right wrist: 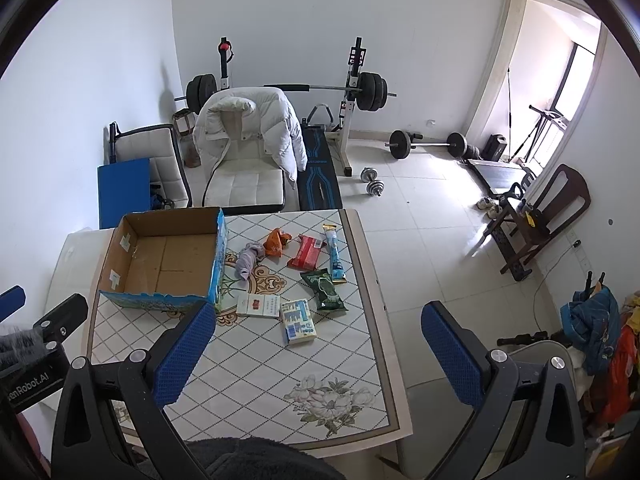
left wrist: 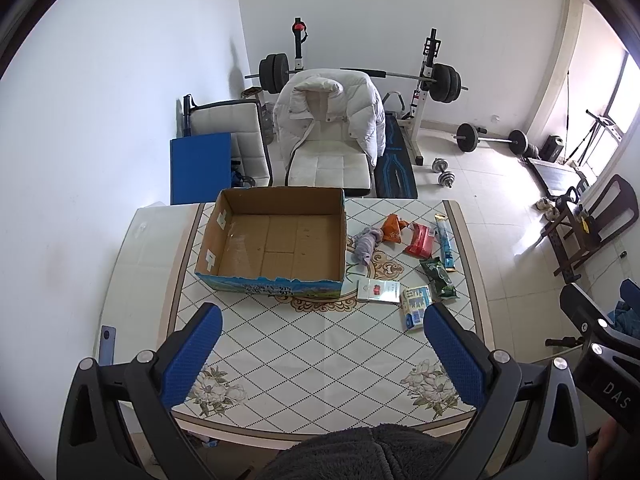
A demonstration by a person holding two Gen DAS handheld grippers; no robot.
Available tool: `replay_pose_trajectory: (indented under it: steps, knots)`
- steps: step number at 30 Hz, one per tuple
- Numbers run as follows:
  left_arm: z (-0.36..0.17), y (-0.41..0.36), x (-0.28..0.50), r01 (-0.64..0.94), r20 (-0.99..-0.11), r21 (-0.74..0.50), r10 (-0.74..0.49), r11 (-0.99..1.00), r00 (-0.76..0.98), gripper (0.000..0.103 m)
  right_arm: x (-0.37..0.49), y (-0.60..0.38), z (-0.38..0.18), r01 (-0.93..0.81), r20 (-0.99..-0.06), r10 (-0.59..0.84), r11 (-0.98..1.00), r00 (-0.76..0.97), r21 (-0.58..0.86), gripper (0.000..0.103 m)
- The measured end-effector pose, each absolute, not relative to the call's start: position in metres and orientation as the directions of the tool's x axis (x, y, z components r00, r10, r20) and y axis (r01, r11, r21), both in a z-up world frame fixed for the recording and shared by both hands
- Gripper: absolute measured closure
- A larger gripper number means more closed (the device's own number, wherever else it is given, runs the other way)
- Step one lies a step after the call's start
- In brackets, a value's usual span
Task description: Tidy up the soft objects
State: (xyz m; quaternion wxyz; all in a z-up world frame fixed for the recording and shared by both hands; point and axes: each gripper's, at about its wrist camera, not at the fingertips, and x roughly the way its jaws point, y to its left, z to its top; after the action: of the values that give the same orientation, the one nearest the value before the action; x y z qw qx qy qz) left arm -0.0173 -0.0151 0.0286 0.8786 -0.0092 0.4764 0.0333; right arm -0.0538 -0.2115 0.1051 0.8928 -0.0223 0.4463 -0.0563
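Soft items all sit loose on the table (left wrist: pixel 320 360), right of the cardboard box (left wrist: pixel 276 240); nothing inside it, so sorting hasn't started by the look of it. Left gripper (left wrist: pixel 322 354) and right gripper (right wrist: pixel 316 356) both hang above the near table edge, fingers spread wide, nothing held. Near to far from the box's front right corner: blue-white tissue pack (right wrist: pixel 299 322) and white carton with red mark (right wrist: pixel 258 305) closest to me, carton just beside the box front. Then green wipes pack (right wrist: pixel 325 290). Further back: grey sock (right wrist: pixel 249 261) just beside the box's right wall, orange snack bag (right wrist: pixel 276 243), red pack (right wrist: pixel 307 252), long blue tube (right wrist: pixel 334 254) furthest right. White chair with jacket (left wrist: pixel 330 120) beyond the box. Step in hand, my read: approach before first pick. Next move likely right gripper down on the nearest pack, pinch across the narrow side, lift clear of the box wall, drop in. Carton looks rigid, may not count as soft
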Motion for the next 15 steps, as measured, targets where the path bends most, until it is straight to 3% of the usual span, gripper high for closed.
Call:
replay_pose_trajectory:
  steps: [15]
  knots:
    - [0.017, -0.017, -0.004, -0.069, -0.854, 0.006, 0.041, 0.998, 0.519, 0.0, -0.046, -0.214, 0.088, 0.079, -0.814, -0.108, 0.994, 0.57, -0.076, 0.0]
